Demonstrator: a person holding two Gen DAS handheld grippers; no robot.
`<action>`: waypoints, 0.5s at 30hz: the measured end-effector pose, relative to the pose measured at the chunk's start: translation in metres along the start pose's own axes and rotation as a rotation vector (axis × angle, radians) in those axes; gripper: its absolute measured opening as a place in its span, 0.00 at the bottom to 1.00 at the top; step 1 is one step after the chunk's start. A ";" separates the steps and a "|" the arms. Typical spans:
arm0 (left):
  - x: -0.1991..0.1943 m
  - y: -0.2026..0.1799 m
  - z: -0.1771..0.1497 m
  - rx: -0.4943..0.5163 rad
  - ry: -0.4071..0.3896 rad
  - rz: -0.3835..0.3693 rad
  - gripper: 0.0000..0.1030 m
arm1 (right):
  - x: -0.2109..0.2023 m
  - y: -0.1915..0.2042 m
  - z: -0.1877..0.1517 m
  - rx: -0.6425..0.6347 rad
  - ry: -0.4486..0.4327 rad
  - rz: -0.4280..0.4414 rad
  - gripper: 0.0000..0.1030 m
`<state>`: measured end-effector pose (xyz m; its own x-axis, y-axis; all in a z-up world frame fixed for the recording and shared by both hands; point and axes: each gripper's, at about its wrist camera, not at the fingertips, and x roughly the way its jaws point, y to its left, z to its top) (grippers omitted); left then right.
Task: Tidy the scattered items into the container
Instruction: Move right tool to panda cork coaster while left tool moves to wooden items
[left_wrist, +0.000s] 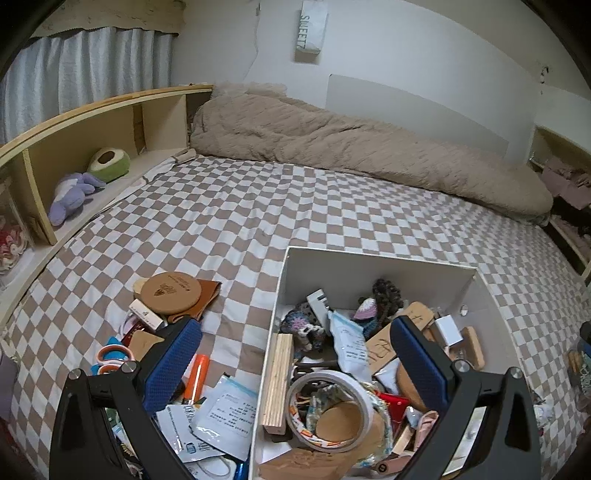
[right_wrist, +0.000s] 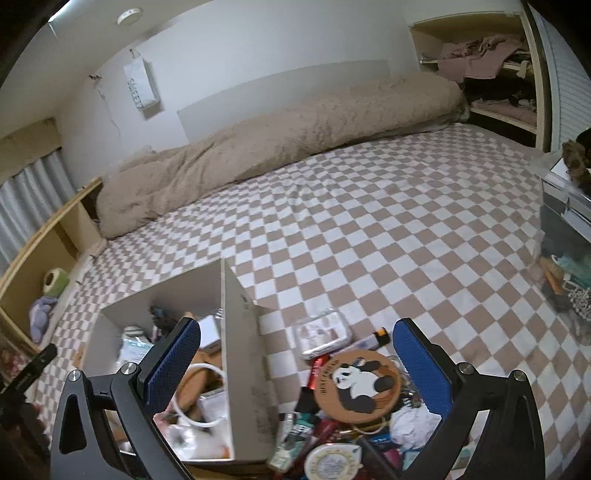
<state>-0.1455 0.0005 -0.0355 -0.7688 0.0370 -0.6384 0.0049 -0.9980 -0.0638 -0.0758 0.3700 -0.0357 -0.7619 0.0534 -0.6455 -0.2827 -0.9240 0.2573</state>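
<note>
Right gripper (right_wrist: 295, 354): jaws wide, nothing between the pads. Panda coaster (right_wrist: 356, 386) lies flat in the lower centre of the frame, just inside the right-hand pad, round, so no long axis to align. White box (right_wrist: 243, 354) stands to its left; its near wall splits the gap between the jaws.

Left gripper (left_wrist: 295, 354): jaws wide, empty, straddling the box's left wall (left_wrist: 273, 332). Orange marker (left_wrist: 197, 380) lies lower left, long axis running away from the camera.

Judgement: right hand nearer the coaster.
</note>
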 end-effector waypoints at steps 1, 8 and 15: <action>0.000 0.000 0.000 0.002 0.000 0.002 1.00 | 0.004 -0.002 -0.001 0.000 0.008 -0.012 1.00; 0.003 0.008 -0.001 -0.003 0.006 0.000 1.00 | 0.025 -0.020 -0.013 -0.007 0.044 -0.077 1.00; 0.007 0.029 0.001 -0.018 0.011 0.056 1.00 | 0.044 -0.037 -0.023 0.033 0.123 -0.104 1.00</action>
<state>-0.1512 -0.0284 -0.0412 -0.7596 -0.0185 -0.6501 0.0598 -0.9973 -0.0415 -0.0859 0.3977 -0.0905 -0.6511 0.0997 -0.7524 -0.3769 -0.9030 0.2065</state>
